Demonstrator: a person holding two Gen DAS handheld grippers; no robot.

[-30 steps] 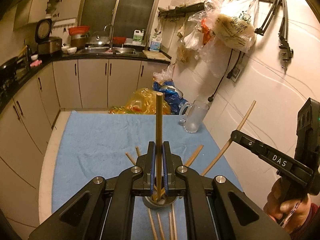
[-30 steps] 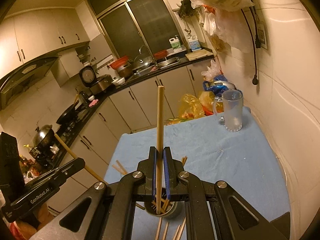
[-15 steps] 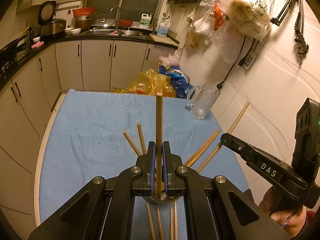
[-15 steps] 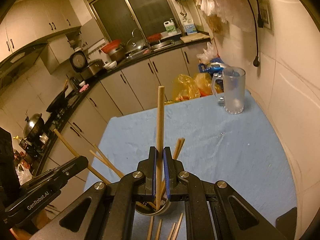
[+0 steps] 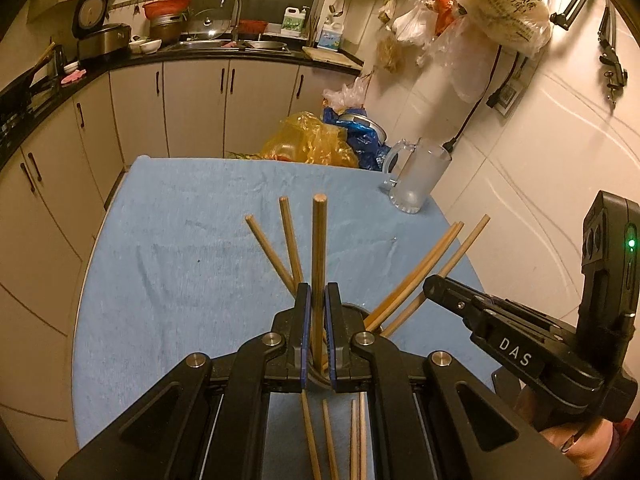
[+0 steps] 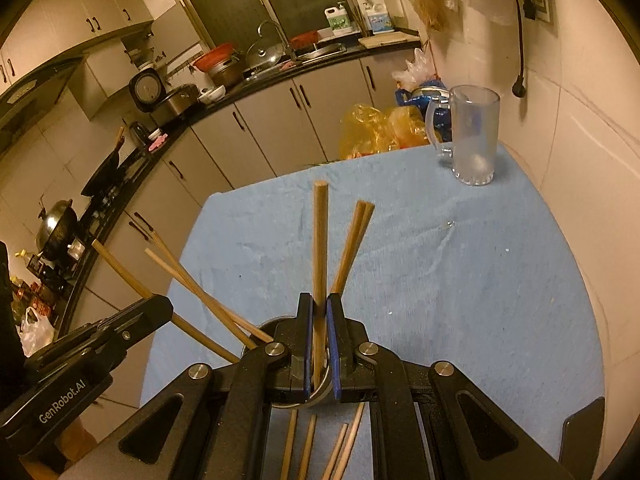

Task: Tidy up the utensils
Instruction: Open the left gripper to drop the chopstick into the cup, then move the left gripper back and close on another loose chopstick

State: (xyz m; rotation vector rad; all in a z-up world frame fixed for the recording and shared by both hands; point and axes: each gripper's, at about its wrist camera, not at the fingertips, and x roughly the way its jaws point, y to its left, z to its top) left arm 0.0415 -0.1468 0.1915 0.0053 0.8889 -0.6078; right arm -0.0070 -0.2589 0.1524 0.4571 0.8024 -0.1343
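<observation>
My left gripper (image 5: 319, 292) is shut on a wooden chopstick (image 5: 319, 248) held upright over a metal holder cup (image 5: 354, 310) that has several chopsticks (image 5: 416, 276) leaning in it. My right gripper (image 6: 319, 300) is shut on another chopstick (image 6: 320, 240), also upright over the same cup (image 6: 276, 324). Each gripper shows in the other's view: the right one at the right of the left wrist view (image 5: 430, 285), the left one at the lower left of the right wrist view (image 6: 162, 307). Several loose chopsticks (image 5: 326, 432) lie on the cloth under the grippers.
A blue cloth (image 5: 180, 256) covers the table. A frosted glass mug (image 5: 418, 182) stands at its far right corner by the white wall (image 5: 540, 152). Plastic bags (image 5: 312, 140) sit on the floor beyond the table. Kitchen cabinets (image 5: 192, 104) run along the back and left.
Both grippers have tilted down toward the table with their chopsticks. More of the cup and its leaning chopsticks shows now.
</observation>
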